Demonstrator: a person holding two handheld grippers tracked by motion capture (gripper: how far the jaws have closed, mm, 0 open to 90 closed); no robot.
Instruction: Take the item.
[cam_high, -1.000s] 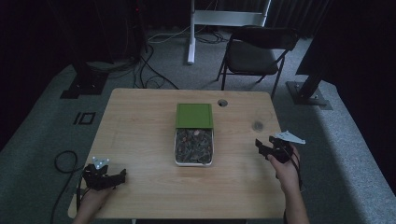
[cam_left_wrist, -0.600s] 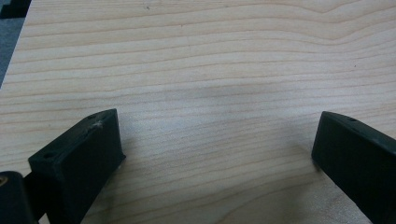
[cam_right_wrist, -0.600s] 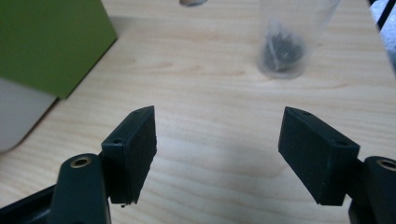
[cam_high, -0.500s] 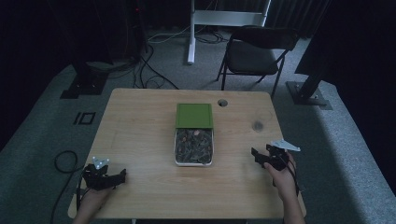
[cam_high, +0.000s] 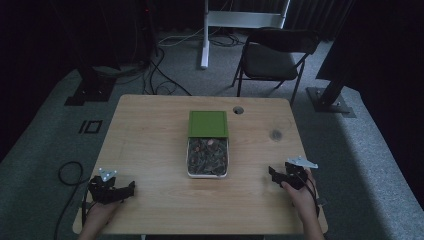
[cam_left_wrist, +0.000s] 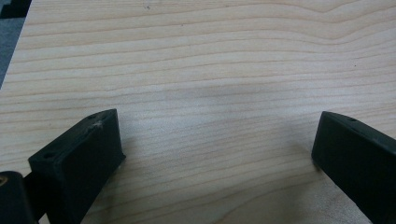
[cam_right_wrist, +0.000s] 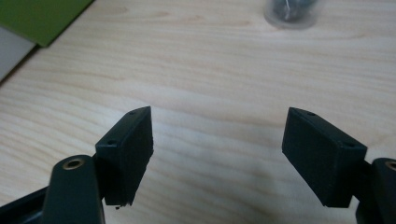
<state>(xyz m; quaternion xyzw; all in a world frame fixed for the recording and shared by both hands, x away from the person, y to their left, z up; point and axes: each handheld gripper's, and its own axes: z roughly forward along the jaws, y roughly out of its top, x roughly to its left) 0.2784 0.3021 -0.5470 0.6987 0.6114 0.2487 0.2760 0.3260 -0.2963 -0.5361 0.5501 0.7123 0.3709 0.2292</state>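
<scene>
Resting low at the near corners of the pale wooden counter (cam_high: 150, 145), both hand-held grippers stood wide and empty, the right hand-held gripper (cam_high: 278, 176) having just been opening. The white rectangular tray of dark bits (cam_high: 208, 157), its green lid (cam_high: 208, 123) touching behind, sat mid-counter; a square, level approach would suit.

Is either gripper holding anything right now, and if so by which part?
Nothing is held. The left gripper and right gripper both stand open over bare table, nothing between their jaws.
</scene>
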